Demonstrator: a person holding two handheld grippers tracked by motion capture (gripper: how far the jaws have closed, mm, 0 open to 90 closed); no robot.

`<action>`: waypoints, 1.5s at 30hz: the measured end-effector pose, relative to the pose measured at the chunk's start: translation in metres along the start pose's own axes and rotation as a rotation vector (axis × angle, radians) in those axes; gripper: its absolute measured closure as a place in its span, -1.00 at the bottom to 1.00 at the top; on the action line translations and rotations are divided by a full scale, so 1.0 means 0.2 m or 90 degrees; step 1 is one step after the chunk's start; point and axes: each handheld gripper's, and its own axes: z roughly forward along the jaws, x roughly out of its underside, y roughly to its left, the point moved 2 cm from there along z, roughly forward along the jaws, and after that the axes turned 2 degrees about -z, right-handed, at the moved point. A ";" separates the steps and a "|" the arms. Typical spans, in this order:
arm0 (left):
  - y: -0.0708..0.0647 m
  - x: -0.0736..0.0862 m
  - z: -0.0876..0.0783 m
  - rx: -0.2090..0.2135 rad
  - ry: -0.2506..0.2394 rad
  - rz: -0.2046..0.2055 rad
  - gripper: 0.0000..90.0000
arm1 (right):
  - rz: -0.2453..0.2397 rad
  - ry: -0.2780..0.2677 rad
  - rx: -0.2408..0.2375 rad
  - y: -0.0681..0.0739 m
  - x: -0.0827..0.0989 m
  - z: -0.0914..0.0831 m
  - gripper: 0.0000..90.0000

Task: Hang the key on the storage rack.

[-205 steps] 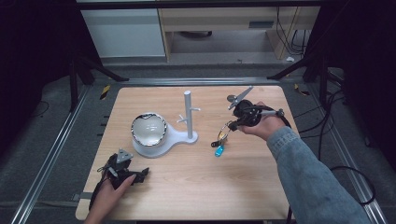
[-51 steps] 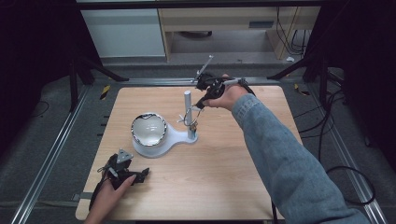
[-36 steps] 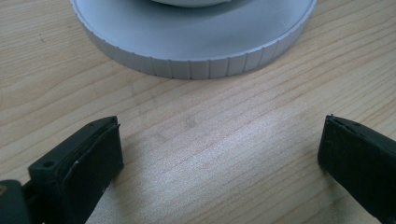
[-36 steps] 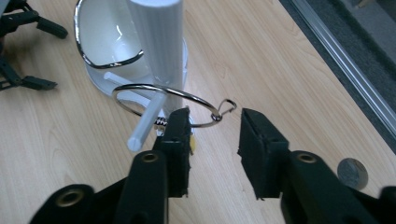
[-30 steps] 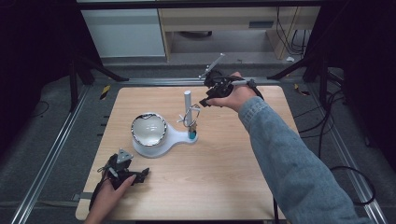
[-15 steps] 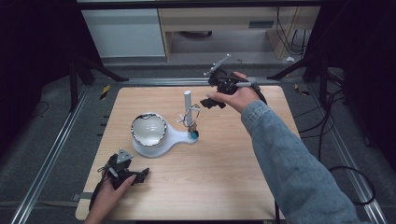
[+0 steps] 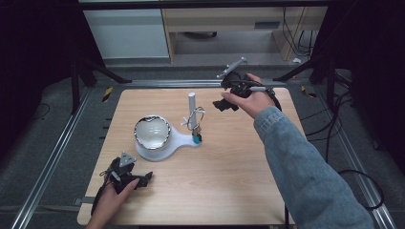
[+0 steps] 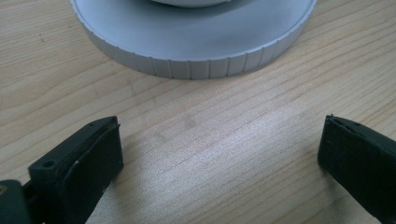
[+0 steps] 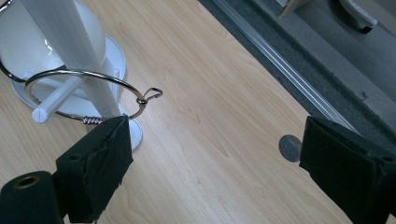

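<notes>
Parted tongs (image 8: 219, 158) near ribbed grey base (image 8: 196, 51)

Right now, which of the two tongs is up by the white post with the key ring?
The right tongs, held open above the table's far side beside the white post. The left tongs sit open at the near edge.

- Your bench (image 7: 229, 181) is pale wood with fine straight grain.
- The stand (image 7: 191, 102) is white; its round base (image 8: 196, 46) looks light grey with a ribbed edge.
- The ring (image 9: 84, 73) is shiny silver.
- Your tongs (image 9: 210, 163) are black.
- Your sleeve (image 7: 305, 176) is faded blue denim.
</notes>
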 end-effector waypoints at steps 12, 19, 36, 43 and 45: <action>0.00 0.00 0.00 0.000 0.000 0.000 -1.00 | 0.025 -0.019 0.016 -0.03 0.11 -0.05 -0.80; 0.00 0.00 0.00 0.000 -0.001 0.000 -1.00 | 0.034 -0.023 0.035 -0.06 0.19 -0.06 -0.83; 0.00 0.00 0.00 0.000 -0.001 -0.001 -1.00 | 0.073 -0.024 0.056 -0.12 0.45 -0.10 -0.82; 0.00 0.00 0.00 0.000 0.000 0.000 -1.00 | 0.079 -0.010 0.062 -0.13 0.54 -0.09 -0.82; 0.00 0.00 0.00 0.000 0.001 0.001 -1.00 | 0.081 -0.007 0.064 -0.13 0.56 -0.08 -0.82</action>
